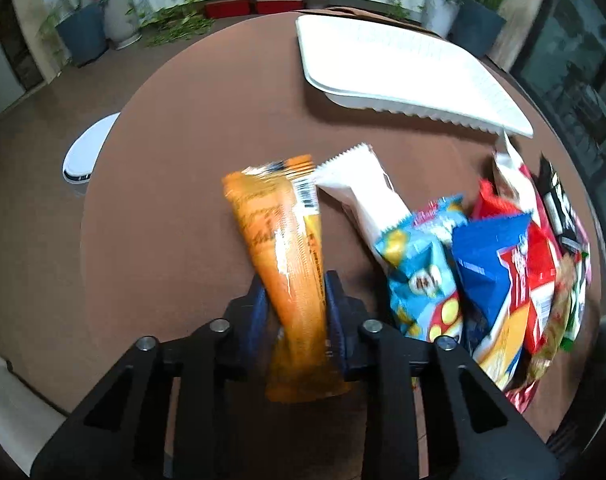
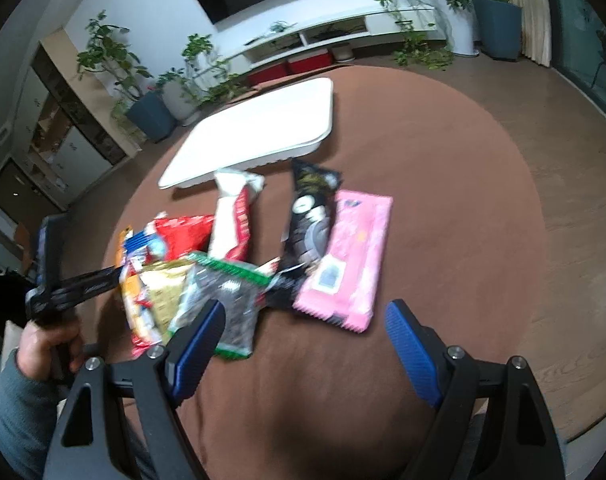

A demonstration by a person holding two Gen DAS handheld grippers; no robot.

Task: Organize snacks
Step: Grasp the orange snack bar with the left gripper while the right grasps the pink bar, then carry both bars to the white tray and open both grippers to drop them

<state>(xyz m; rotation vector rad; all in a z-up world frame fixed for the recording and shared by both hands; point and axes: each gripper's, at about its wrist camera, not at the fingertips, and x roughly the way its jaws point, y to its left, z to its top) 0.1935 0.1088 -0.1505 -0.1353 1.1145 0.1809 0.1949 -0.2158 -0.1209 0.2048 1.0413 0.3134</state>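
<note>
My left gripper (image 1: pixel 295 300) clenched on orange snack bar (image 1: pixel 283 240), lifted for white tray (image 1: pixel 403 68) | my right gripper (image 2: pixel 303 336) released, hovering near tray-side snack pile (image 2: pixel 231 256)

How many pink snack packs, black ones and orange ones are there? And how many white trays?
Pink packet: 1
Black packet: 1
Orange packet, clamped in the left gripper: 1
White tray: 1
Total: 4
</note>
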